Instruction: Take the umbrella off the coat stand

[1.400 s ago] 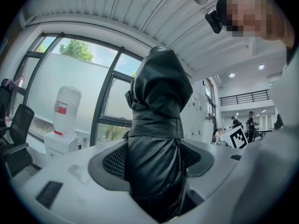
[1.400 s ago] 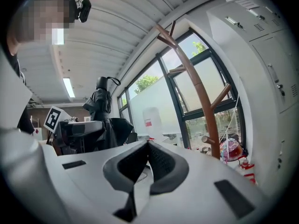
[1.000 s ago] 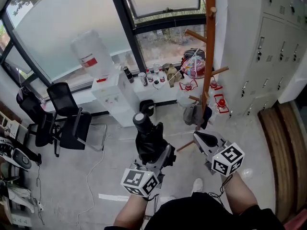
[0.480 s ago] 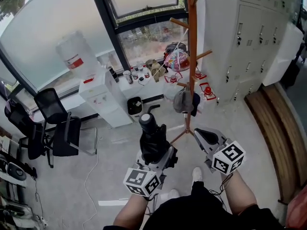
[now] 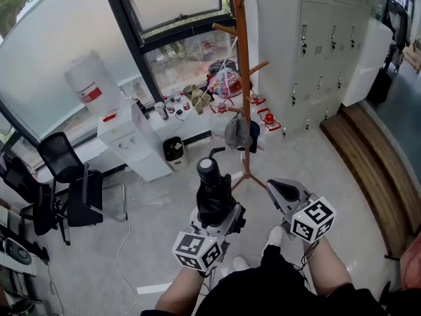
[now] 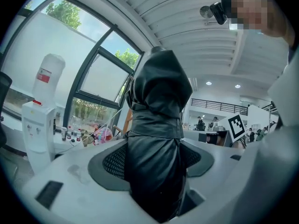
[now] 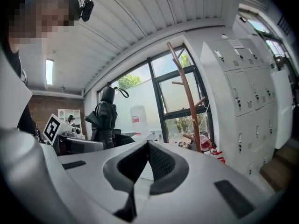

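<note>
Person in a black short-sleeved top (image 5: 276, 298) and white shoes (image 5: 275, 234), with a pale grey hand tool on each side.
The light-grey plastic left gripper (image 5: 221, 217) and matching right gripper (image 5: 274, 189) have smooth rounded shells and dark grey ribbed rubber pads (image 7: 163, 164). Each carries a white cube (image 5: 312, 219) printed with black square markers, and a thin black cable (image 5: 304, 254) hangs at the right one.

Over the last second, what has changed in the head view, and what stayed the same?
The coat stand and lockers slid left in the picture as the view swung right. Nothing was grasped or released: the left gripper stays clamped on the umbrella, and the right gripper stays shut and empty.
</note>
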Demonstrator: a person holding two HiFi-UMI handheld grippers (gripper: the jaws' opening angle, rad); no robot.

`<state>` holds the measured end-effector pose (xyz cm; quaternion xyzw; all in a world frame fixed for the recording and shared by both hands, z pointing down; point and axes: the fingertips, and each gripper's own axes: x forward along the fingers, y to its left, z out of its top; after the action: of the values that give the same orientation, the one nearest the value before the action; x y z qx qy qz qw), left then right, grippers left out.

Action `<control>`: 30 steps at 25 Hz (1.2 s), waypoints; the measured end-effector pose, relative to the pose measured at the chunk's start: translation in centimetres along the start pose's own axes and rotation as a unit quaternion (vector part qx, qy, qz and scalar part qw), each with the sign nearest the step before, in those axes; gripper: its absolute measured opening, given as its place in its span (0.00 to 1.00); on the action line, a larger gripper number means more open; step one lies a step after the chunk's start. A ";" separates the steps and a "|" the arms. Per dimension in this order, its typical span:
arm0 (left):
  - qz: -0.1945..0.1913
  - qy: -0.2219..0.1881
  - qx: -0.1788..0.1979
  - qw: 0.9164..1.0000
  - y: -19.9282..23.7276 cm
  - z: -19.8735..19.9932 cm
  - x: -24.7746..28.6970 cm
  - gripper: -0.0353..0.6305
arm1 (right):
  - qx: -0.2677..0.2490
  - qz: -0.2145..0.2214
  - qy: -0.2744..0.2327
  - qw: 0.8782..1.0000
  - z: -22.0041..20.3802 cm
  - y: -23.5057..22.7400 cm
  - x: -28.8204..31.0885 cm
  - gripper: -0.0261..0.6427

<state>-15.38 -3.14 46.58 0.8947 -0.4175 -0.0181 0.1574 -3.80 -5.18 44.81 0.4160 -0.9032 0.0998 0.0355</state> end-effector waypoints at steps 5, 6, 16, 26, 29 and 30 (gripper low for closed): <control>-0.020 0.004 -0.004 1.000 -1.5 -0.8 -0.2 0.49 | -0.004 -0.014 0.000 1.000 -0.1 0.4 -1.5 0.12; -0.023 0.005 -0.004 1.000 -1.8 -0.9 -0.1 0.49 | -0.005 -0.014 -0.001 1.000 -0.2 0.4 -1.8 0.12; -0.042 0.014 -0.005 0.999 -3.0 -1.4 1.2 0.49 | -0.003 -0.027 0.009 1.000 -0.4 -0.4 -2.8 0.12; -0.038 0.021 -0.004 0.999 -2.4 -1.6 1.5 0.49 | 0.002 -0.021 0.013 1.000 -0.6 -0.7 -1.8 0.12; -0.035 0.021 -0.004 0.999 -2.1 -1.6 1.4 0.49 | 0.001 -0.017 0.014 1.000 -0.8 -0.6 -1.5 0.12; -0.035 0.021 -0.004 0.999 -2.1 -1.6 1.4 0.49 | 0.001 -0.017 0.014 1.000 -0.8 -0.6 -1.5 0.12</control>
<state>-12.65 -2.52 47.66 0.9082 -0.3828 -0.0067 0.1694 -2.43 -4.28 45.49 0.4298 -0.8953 0.1061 0.0494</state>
